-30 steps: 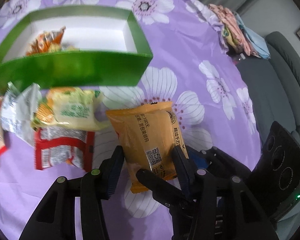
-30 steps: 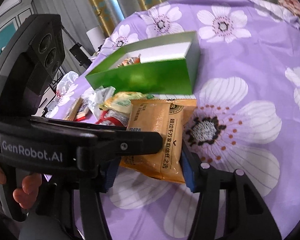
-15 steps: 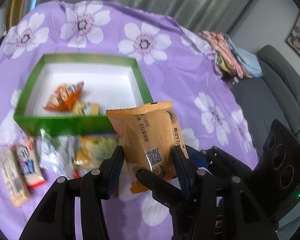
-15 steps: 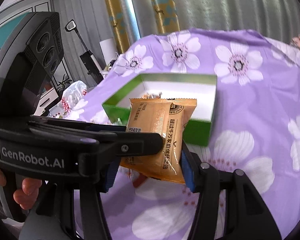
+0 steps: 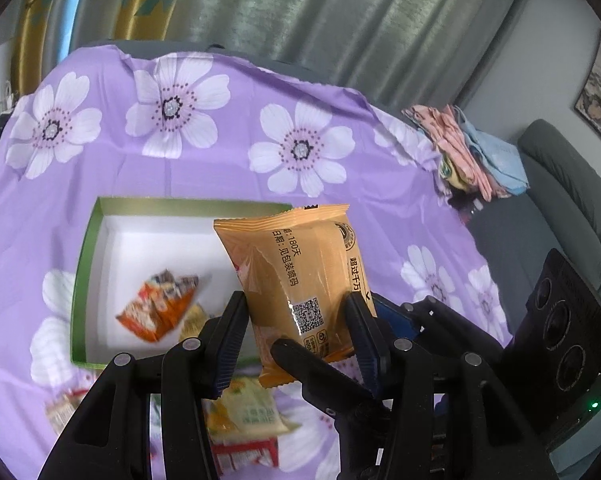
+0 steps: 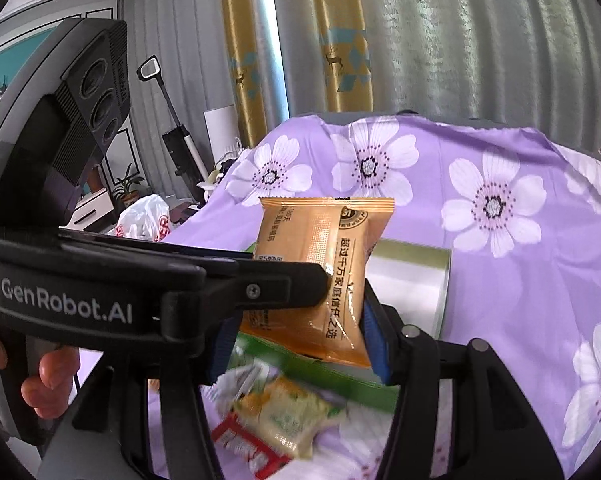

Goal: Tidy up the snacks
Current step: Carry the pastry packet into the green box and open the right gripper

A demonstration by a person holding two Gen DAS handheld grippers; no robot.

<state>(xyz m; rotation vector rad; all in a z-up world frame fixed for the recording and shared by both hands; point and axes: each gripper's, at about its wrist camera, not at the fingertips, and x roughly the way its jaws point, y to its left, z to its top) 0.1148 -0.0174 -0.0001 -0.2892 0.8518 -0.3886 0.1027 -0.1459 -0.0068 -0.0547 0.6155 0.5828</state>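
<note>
I pinch the orange packet (image 5: 300, 280) upright in my left gripper (image 5: 296, 320), and my right gripper (image 6: 300, 320) clamps it too, holding it in the air above the green box's (image 5: 82, 280) near right corner. Inside the box, on its white floor, lie an orange-red packet (image 5: 156, 306) and a small yellow one (image 5: 194, 320). More packets (image 5: 244, 412) sit on the purple cloth (image 5: 220, 168) just outside its near wall.
</note>
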